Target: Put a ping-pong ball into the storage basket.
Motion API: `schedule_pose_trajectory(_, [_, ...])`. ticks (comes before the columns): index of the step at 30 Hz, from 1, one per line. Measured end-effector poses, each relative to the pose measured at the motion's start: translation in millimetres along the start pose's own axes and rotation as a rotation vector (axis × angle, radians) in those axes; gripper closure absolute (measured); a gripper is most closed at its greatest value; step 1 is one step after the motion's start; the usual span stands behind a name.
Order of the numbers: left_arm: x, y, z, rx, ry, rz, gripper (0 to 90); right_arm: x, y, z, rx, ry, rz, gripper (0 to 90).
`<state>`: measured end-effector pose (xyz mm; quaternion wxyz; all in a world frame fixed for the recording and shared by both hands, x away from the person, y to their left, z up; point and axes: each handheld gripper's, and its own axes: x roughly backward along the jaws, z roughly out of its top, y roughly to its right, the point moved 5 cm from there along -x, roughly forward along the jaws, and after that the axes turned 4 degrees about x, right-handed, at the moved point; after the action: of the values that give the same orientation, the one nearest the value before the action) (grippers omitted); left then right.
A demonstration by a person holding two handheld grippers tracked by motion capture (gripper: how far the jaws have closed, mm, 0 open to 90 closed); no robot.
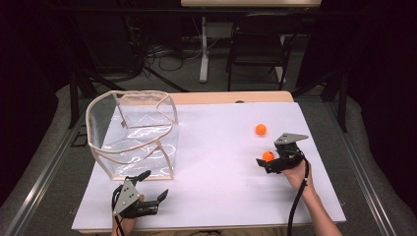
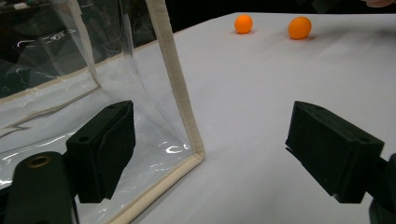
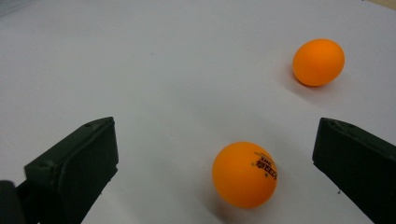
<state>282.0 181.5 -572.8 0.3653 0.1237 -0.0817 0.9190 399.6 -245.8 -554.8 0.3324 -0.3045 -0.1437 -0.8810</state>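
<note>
Two orange balls lie on the white tabletop (image 1: 216, 162) at the right. My right gripper (image 1: 270, 158) is open, its jaws standing either side of the nearer ball (image 1: 268, 156) (image 3: 244, 174) without touching it. The other ball (image 1: 260, 129) (image 3: 318, 61) rests a little farther back. A clear plastic bag with beige trim (image 1: 133, 132) stands open at the left. My left gripper (image 1: 154, 185) is open and empty near the front edge, just in front of the bag's front right corner (image 2: 180, 93). Both balls (image 2: 243, 23) (image 2: 299, 27) show far off in the left gripper view.
Beyond the table's far edge stand a black folding chair (image 1: 260, 44) and a white table leg (image 1: 203, 49), with cables on the floor. Grey padding runs along both sides of the tabletop.
</note>
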Motion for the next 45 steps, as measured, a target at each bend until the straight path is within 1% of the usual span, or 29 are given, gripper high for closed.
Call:
schedule_pose_trajectory(5, [-0.5, 0.6, 0.0, -0.003, -0.003, -0.003, 15.8, -4.6, 3.6, -4.8, 0.001, -0.010, 0.000, 0.0])
schedule_pose_trajectory(6, [-0.5, 0.6, 0.0, -0.005, -0.003, -0.006, 15.7, -5.8, 5.4, -6.6, 0.000, -0.014, -0.006, 0.0])
schedule_pose_trajectory(10, [-1.0, 0.8, -0.1, -0.004, -0.005, -0.007, 15.7, -7.6, 8.7, -10.4, -0.011, -0.017, -0.011, 0.0])
schedule_pose_trajectory(15, [-0.8, 1.2, 0.1, -0.008, -0.004, -0.008, 15.7, -9.9, 10.6, -13.5, -0.012, -0.023, -0.016, 0.0])
schedule_pose_trajectory(20, [-0.6, 1.6, 0.3, -0.007, -0.004, -0.010, 15.7, -13.9, 10.5, -17.2, -0.014, -0.042, -0.019, 0.1])
schedule_pose_trajectory(23, [-0.9, 1.6, 0.3, -0.006, -0.002, -0.010, 15.7, -14.9, 10.7, -18.1, -0.012, -0.049, -0.024, 5.7])
schedule_pose_trajectory(27, [-0.5, 1.5, 0.4, -0.006, -0.002, -0.010, 15.8, -16.6, 9.0, -19.8, -0.010, -0.068, -0.032, 15.7])
schedule_pose_trajectory(28, [-0.5, 1.4, 0.4, -0.005, -0.002, -0.010, 15.8, -17.2, 8.7, -20.2, -0.007, -0.075, -0.039, 17.1])
schedule_pose_trajectory(30, [-0.4, 1.3, 0.4, -0.005, -0.001, -0.009, 15.8, -17.4, 8.0, -21.0, -0.006, -0.086, -0.045, 22.6])
schedule_pose_trajectory(33, [-0.5, 1.4, 0.5, -0.006, -0.002, -0.010, 15.7, -17.7, 7.4, -21.3, -0.001, -0.090, -0.056, 26.0])
schedule_pose_trajectory(34, [-0.4, 1.4, 0.5, -0.006, -0.002, -0.010, 15.8, -16.9, 7.4, -21.3, 0.001, -0.096, -0.061, 30.5])
schedule_pose_trajectory(36, [-0.4, 1.4, 0.5, -0.007, -0.002, -0.010, 15.8, -15.9, 8.1, -21.4, -0.001, -0.096, -0.074, 34.3])
schedule_pose_trajectory(38, [-0.6, 1.4, 0.5, -0.006, -0.002, -0.009, 15.8, -15.0, 9.4, -22.0, -0.001, -0.100, -0.080, 37.0])
schedule_pose_trajectory(39, [-0.6, 1.4, 0.5, -0.006, -0.002, -0.009, 15.7, -14.4, 10.1, -22.4, -0.005, -0.101, -0.085, 37.0])
schedule_pose_trajectory(41, [-1.0, 2.0, 0.6, -0.010, -0.004, -0.010, 15.8, -14.3, 11.3, -23.5, -0.014, -0.106, -0.091, 41.7])
schedule_pose_trajectory(45, [-1.1, 2.2, 0.6, -0.008, -0.003, -0.012, 15.8, -15.5, 12.3, -25.3, -0.016, -0.123, -0.091, 46.7])
